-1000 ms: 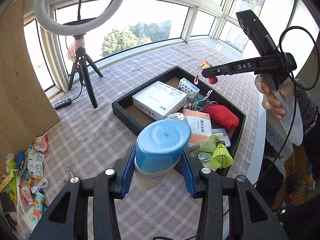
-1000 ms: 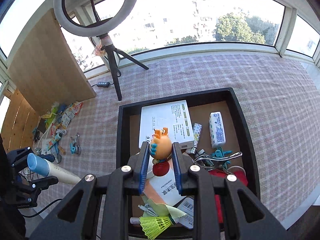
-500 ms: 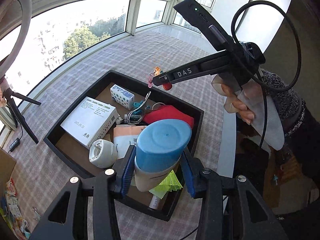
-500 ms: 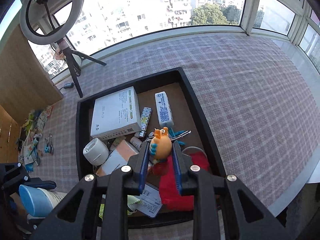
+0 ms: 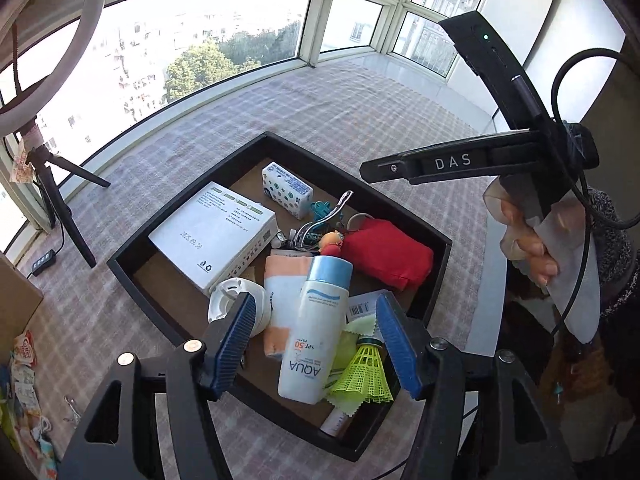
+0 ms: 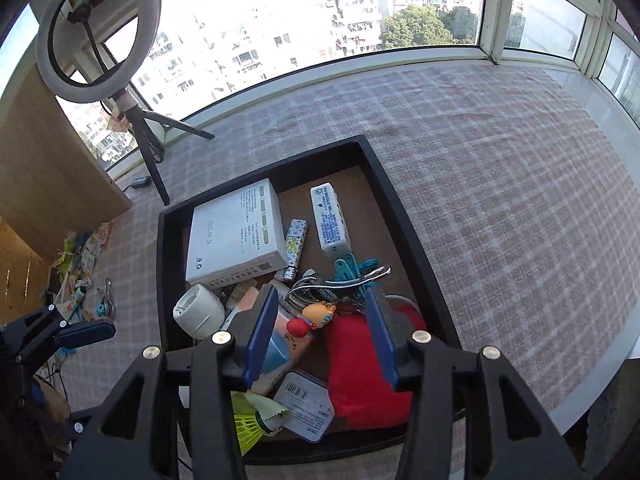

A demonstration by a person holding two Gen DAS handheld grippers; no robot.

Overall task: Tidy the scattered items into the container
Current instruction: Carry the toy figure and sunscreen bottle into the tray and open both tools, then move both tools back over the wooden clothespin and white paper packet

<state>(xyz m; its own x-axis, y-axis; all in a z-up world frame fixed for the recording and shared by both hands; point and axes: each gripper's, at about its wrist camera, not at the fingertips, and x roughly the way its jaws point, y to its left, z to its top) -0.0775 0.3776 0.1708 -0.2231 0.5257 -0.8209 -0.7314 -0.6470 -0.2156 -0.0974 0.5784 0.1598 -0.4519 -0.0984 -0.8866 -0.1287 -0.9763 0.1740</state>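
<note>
I am holding both claws released over the black rectangular tray; leftover packets are lying at nine o'clock, nearer my left claw.

The right gripper hangs over the black tray, its blue-padded jaws spread wide with nothing between them. Below the gap lies a small orange-headed figure toy, resting against a red pouch. Farther in sit a white box, a slim patterned tube, a white tissue pack and teal clips. A white round object, possibly a tape roll, lies at the tray's left. The left gripper shows at the left edge, over the checked cloth.
</note>
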